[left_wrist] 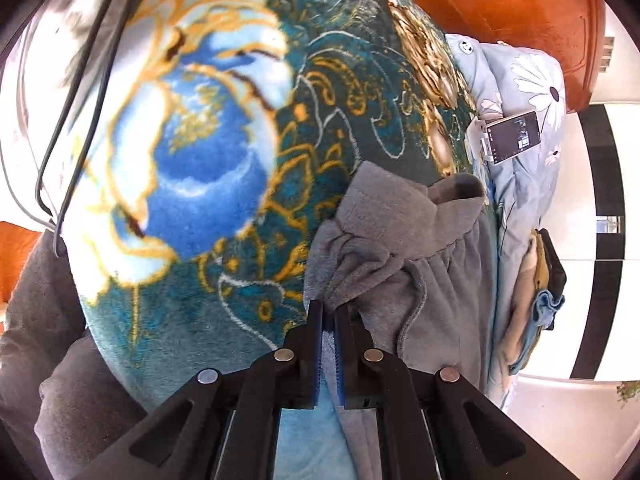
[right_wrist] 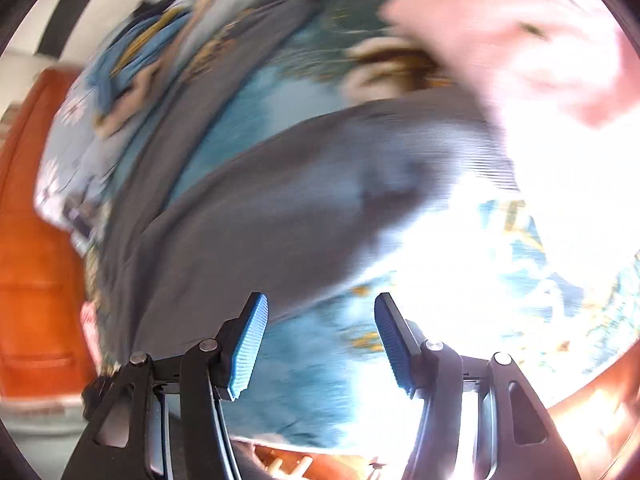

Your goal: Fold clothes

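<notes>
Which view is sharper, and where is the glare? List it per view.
Left wrist view: mostly sharp, slight smear on the blanket, the grey trousers crisp in the left tongs; bright white at the right edge. Right wrist view: heavy motion blur across the cloth, only the open right tongs sharp; glare blows out the right side.

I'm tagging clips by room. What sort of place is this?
Likely a bedroom: a plush floral blanket covers a bed, with a daisy-print quilt beside a wooden headboard.
</notes>
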